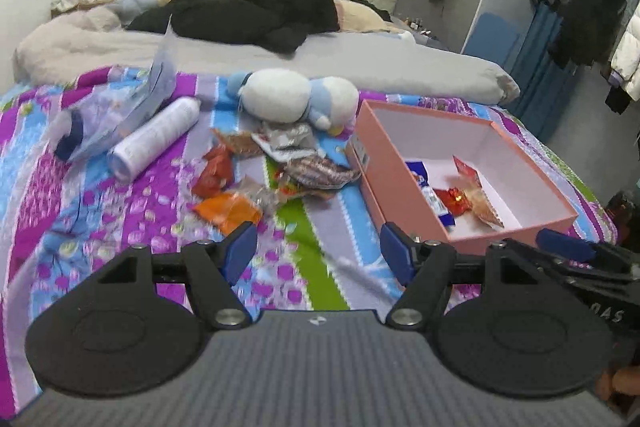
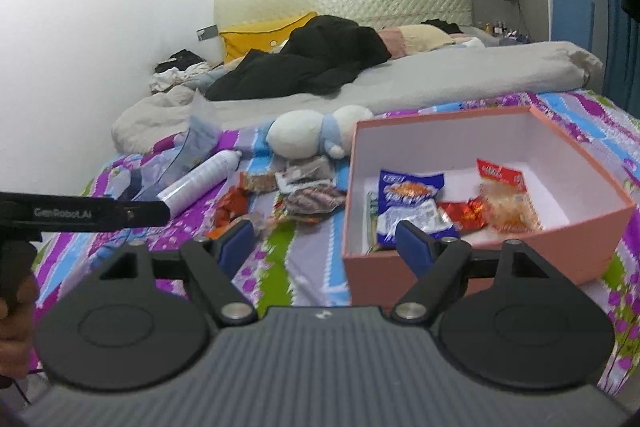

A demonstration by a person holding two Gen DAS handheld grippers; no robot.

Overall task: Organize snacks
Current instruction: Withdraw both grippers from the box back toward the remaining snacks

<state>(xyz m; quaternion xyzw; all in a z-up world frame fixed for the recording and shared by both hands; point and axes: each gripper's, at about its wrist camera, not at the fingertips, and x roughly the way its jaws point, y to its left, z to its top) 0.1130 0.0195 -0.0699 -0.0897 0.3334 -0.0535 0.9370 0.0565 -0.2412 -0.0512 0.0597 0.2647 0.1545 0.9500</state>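
The loose snacks lie in a small heap (image 1: 264,171) on the patterned bedspread (image 1: 120,211), just left of the pink box (image 1: 472,227); motion blur smears their wrappers, so I can only pick out an orange packet (image 1: 228,213) nearest me and brownish ones behind. Inside the box sit a blue-and-white packet (image 2: 412,203), a small red wrapper (image 2: 466,213) and a red-topped clear bag (image 2: 506,199), touching one another along the near wall, which hides their lower edges. A white and blue plush toy (image 1: 296,97) rests just behind the heap, and a white bottle (image 1: 154,139) lies tilted to its left, beside something in crinkled clear plastic (image 1: 104,115) I cannot identify. The left gripper (image 1: 318,253) hovers spread wide and empty over the bedspread. The right gripper (image 2: 324,245) is likewise released, holding nothing, at the box's near left corner.
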